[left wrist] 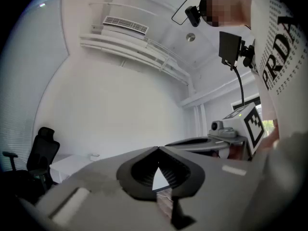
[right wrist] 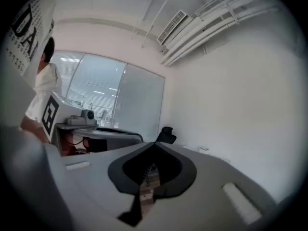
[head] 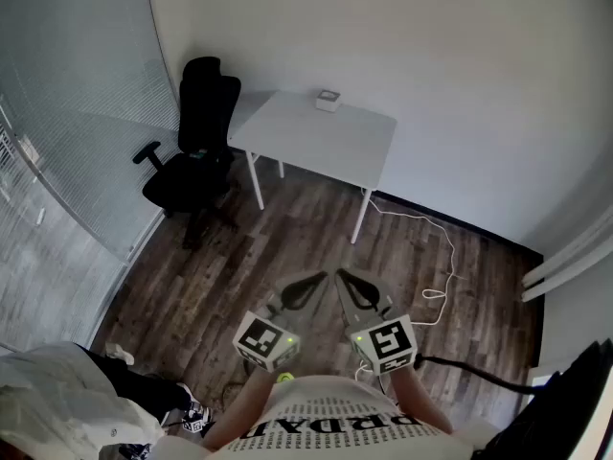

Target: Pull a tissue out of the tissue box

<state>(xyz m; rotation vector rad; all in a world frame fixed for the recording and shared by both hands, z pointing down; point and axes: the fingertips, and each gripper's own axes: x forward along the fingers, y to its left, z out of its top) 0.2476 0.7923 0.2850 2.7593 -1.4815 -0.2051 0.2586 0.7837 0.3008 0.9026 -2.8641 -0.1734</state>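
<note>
1. Fingers (left wrist: 96, 186) of the left gripper (left wrist: 158, 148) meet tip to tip with nothing between them. Only a sliver of wood floor shows through the hollow behind the tips.
2. Same story on the right gripper (right wrist: 155, 144), whose two pads are pressed together and hold nothing.
3. From the head view, both tools are held side by side close to the person's printed white shirt (head: 326, 420). They are roughly level, with their tips angled toward each other and nearly touching above the dark wood floor (head: 287, 218). Their marker cubes (head: 265, 341) sit just ahead of the hands.
4. Across the room, the tissue box (head: 328, 101) sits at the far edge of a white table (head: 316, 142) against the back wall, well apart from both grippers. At this distance it is only a small pale block, and whether a tissue stands out of its top is hard to say.
5. Just left of the table stands a black office chair (head: 196, 151), beside a glass wall (head: 67, 113) with blinds.
6. On the floor, a white cable (head: 442, 247) trails from near the table's right leg and ends in a loop on the boards.
7. Each gripper view catches the other tool alongside, its cube turned to the lens. The left gripper view also takes in a ceiling vent (left wrist: 125, 24) and pipes running overhead
</note>
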